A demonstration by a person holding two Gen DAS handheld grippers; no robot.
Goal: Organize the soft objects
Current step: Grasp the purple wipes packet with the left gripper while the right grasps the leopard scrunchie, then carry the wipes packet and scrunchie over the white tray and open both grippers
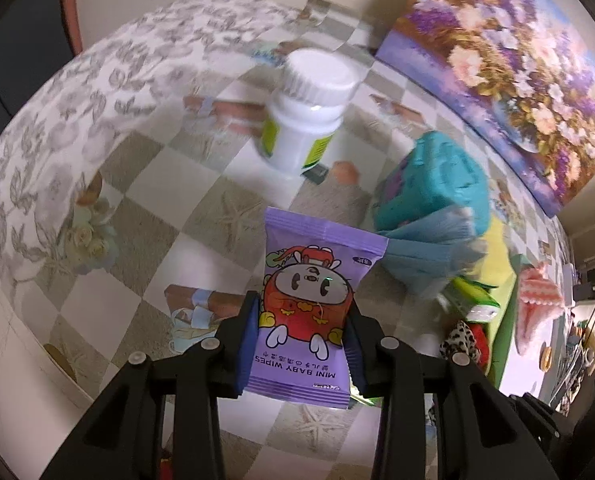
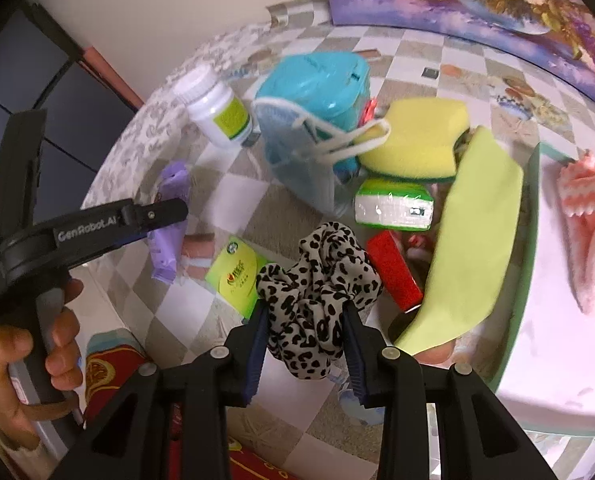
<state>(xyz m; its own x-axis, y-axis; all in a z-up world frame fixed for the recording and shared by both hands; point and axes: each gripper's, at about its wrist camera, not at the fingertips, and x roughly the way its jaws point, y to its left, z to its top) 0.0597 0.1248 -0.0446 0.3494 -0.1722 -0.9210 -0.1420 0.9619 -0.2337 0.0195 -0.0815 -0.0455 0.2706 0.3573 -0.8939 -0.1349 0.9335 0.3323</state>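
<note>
Two grippers were loaded at once. Left gripper point(image 1: 302, 344) had its jaws narrowed onto a purple foil pack of mini baby wipes point(image 1: 311, 312), pads pressing its long edges; the pack's long axis ran 6-to-12 o'clock out from the jaws, clear of the checked, sea-themed tablecloth point(image 1: 145, 216). Right gripper point(image 2: 303, 344) had its jaws pinched on a black-and-cream leopard-print fabric scrunchie point(image 2: 317, 292), bunched betw. the pads & spilling up toward 12.

Judging from the right wrist view, the key relation was the pale round tray with a green rim point(image 2: 531, 216) at approx. 3 o'clock of the scrunchie, already carrying a pink-and-white fluffy cloth point(image 2: 589, 216). Right hand looked nearer to it; the wipes sat out at 9 o'clock w/ the left.

Hard to read: the tray's far side was cut off by the frame edge, and the white plastic pill bottle point(image 1: 309, 112) was motion-blurred. Whether the tray was the intended spot couldn't be told.
</note>
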